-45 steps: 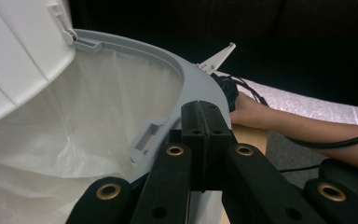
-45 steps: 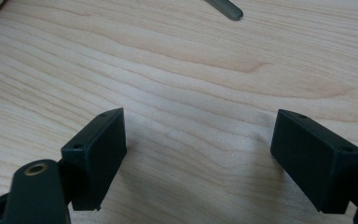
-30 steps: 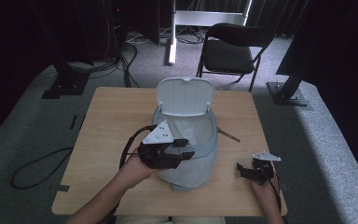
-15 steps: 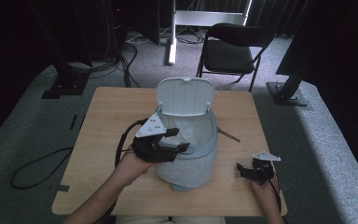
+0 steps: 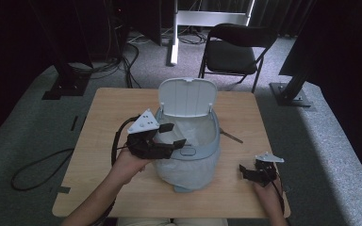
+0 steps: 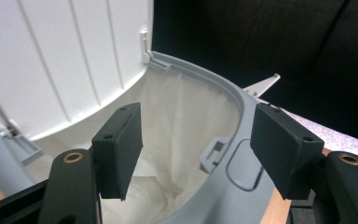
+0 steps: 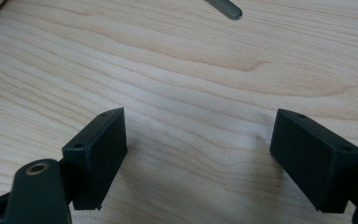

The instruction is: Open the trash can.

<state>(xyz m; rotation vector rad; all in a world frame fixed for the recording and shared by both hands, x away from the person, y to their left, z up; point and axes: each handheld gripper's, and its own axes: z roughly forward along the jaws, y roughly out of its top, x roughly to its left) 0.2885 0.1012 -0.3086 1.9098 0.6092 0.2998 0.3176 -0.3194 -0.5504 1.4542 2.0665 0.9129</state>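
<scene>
**A:** Hovering over the near-left rim of the bin [image 5: 188, 155], that's the left gripper [image 5: 172, 135], and its jaws have just been opening. They stand spread now, nothing pinched between the pads.

**B:** Agreed. From the left gripper view, one pad sits over the white liner bag [image 6: 182, 121] inside the bin, the other out over the grey rim [image 6: 223, 93] near the latch. Neither one presses on anything.

**A:** And the bin itself?

**B:** Middle of the wooden table [image 5: 113, 113], a touch towards the near edge. Its white lid [image 5: 187, 96] is flipped up on the far side, standing about upright. The bag lines the inside and drapes down over the outside of the body.

**A:** Right gripper [image 5: 247, 173] now. It is down at the near-right corner of the table, well apart from the bin.

**B:** Jaws spread there too, only bare wood grain between them in the right gripper view. Whether it rests on the tabletop I cannot tell.

**A:** One thin dark object [image 5: 230, 136] lies on the table just right of the bin, too small to name.

**B:** Beyond the far edge, a black folding chair [image 5: 233, 49] on the grey carpet.
</scene>
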